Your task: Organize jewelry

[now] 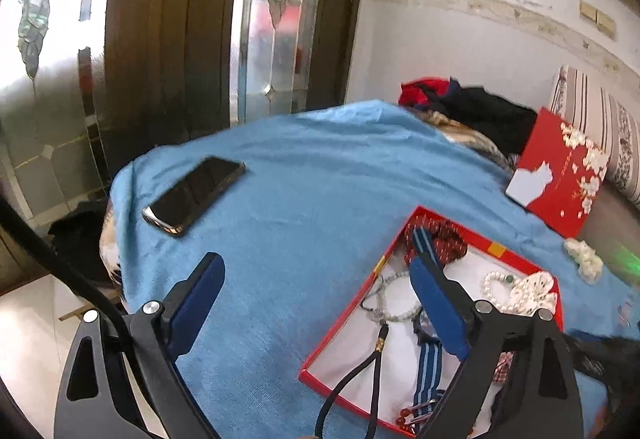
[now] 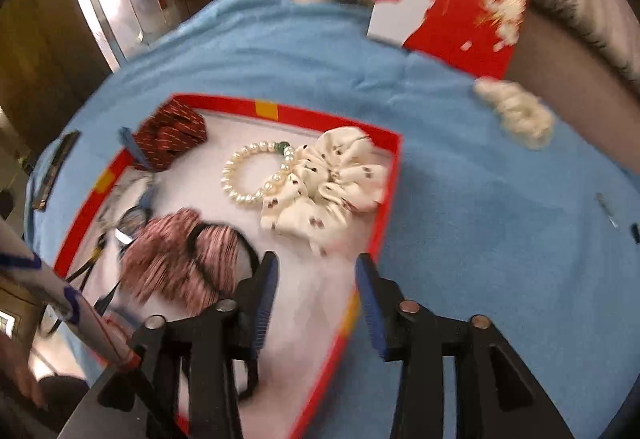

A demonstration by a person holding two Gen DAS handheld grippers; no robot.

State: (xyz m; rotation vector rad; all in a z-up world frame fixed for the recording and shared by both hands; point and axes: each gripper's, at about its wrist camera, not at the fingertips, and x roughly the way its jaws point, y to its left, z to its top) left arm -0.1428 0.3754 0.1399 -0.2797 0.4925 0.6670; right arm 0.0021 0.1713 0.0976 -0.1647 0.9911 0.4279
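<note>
A shallow red box (image 2: 394, 175) with a white floor lies on the blue cloth (image 2: 288, 51). It holds a pearl bracelet (image 2: 248, 175), a white dotted scrunchie (image 2: 332, 183), a pink pleated scrunchie (image 2: 180, 259), a dark red scrunchie (image 2: 170, 141), a striped watch strap (image 1: 428, 363) and a black cord (image 1: 360, 375). My right gripper (image 2: 318, 263) is open and empty over the box's near right corner. My left gripper (image 1: 316, 263) is open and empty over the cloth by the box's left rim (image 1: 344, 315). A cream scrunchie (image 2: 516, 111) lies on the cloth outside the box.
A black phone (image 1: 196, 195) lies on the cloth to the left. The red flowered lid (image 1: 560, 171) leans against the striped cushion (image 1: 600, 119) at the back right. Dark clothes (image 1: 472, 107) are piled behind. A glass door (image 1: 276, 15) stands beyond the cloth's far edge.
</note>
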